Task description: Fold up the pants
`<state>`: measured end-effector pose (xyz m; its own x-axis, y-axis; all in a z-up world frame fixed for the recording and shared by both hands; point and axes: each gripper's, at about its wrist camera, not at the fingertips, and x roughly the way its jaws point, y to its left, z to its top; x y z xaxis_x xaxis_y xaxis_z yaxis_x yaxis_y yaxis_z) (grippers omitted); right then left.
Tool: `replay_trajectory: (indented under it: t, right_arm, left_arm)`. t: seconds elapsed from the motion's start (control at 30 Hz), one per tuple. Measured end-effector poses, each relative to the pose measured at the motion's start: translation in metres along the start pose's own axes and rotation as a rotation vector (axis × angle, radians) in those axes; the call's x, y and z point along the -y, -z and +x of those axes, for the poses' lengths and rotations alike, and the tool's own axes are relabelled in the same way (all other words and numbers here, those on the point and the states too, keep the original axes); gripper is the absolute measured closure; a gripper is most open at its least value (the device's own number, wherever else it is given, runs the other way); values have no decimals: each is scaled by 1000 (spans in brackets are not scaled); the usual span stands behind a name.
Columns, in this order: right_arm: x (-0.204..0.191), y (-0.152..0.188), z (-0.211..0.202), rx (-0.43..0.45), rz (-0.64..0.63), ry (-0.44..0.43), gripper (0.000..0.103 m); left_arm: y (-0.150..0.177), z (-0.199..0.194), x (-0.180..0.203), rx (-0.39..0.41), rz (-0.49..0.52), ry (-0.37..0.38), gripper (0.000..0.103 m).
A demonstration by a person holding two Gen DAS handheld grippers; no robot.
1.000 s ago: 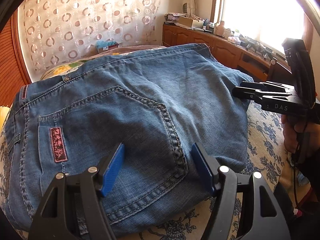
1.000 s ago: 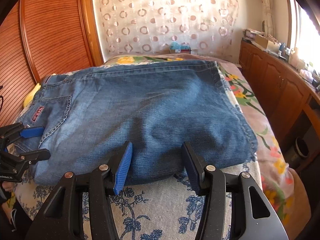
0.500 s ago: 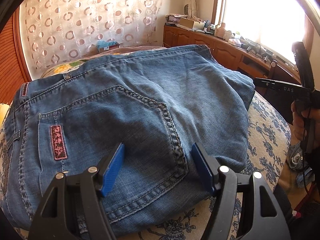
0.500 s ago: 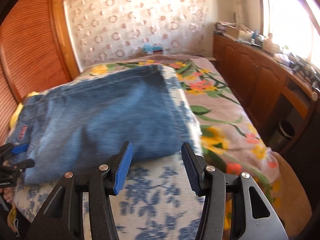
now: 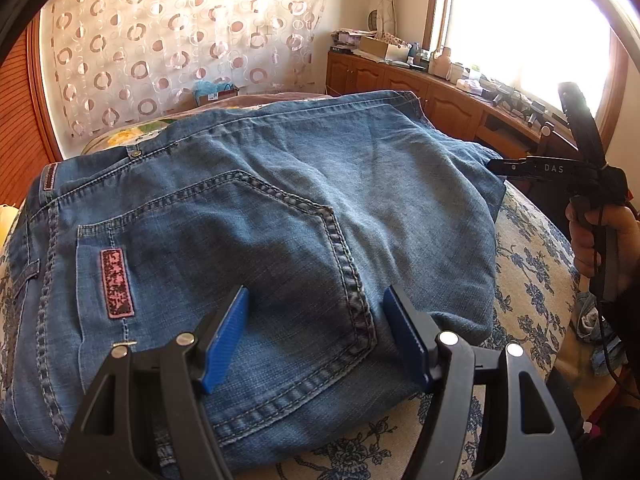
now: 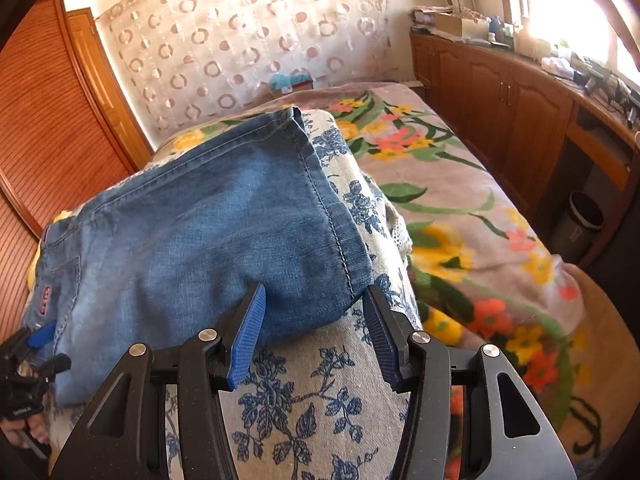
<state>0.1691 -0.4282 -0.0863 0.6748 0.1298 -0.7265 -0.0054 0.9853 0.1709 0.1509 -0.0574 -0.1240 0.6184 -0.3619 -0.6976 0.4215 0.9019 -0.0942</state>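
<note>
Since a second ago the right tool (image 6: 314, 334) has swung sideways and rolled, from the middle of the near folded edge to the hem-side corner of the folded blue denim pants (image 6: 208, 240). Its ribbed blue pads stand apart, gripping nothing; that corner lies between them, probably about to be squared or pinched. The left tool (image 5: 316, 334) has not shifted: jaws apart, hovering over the back pocket with its thick double stitching and pink patch. The pants lie in a soft, slightly rumpled rectangle on the blue-flowered cloth (image 6: 304, 400) covering the near end of the bed. Farther back spreads a bright floral bedspread (image 6: 460, 208).
</note>
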Motion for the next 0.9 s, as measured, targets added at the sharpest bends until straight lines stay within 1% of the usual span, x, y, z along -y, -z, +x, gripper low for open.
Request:
replay_trajectory:
  t: [0.1, 0.17, 0.2, 0.23, 0.27, 0.3, 0.33, 0.37, 0.47, 0.53, 0.67, 0.9]
  right_arm:
    - [2, 0, 5, -20, 8, -4, 52]
    - [3, 1, 6, -23, 20, -22, 60]
    - [3, 0, 5, -18, 19, -22, 62]
    - [2, -1, 4, -13, 12, -20, 69]
    - [1, -2, 3, -8, 6, -24, 80]
    - [0, -2, 1, -1, -1, -30, 82]
    - [-3, -4, -3, 14, -14, -22, 89]
    - [-6, -5, -5, 24, -25, -13, 94]
    - [-14, -12, -12, 44, -61, -8, 96]
    - [-18, -17, -16, 57, -72, -9, 97]
    - [-26, -28, -27, 97, -80, -14, 98]
    - [-45, -42, -38, 138, -108, -32, 98]
  left_arm:
    - [0, -1, 0, 1, -1, -1, 34]
    - [0, -2, -1, 4, -3, -1, 34]
    - [0, -2, -1, 5, -3, -2, 34]
    - [0, -4, -2, 9, -4, -2, 34]
    - [0, -6, -2, 16, -5, -2, 34]
    - [-1, -8, -3, 19, -9, -2, 34]
    - [-1, -9, -4, 19, -12, 0, 34]
    - [-2, -12, -5, 25, -14, 3, 34]
    - [-3, -20, -9, 28, -27, -4, 34]
    - [-5, -28, -11, 45, -22, -14, 34]
    - [-11, -46, -15, 81, -6, -68, 34]
    - [-18, -67, -33, 123, -33, -94, 34]
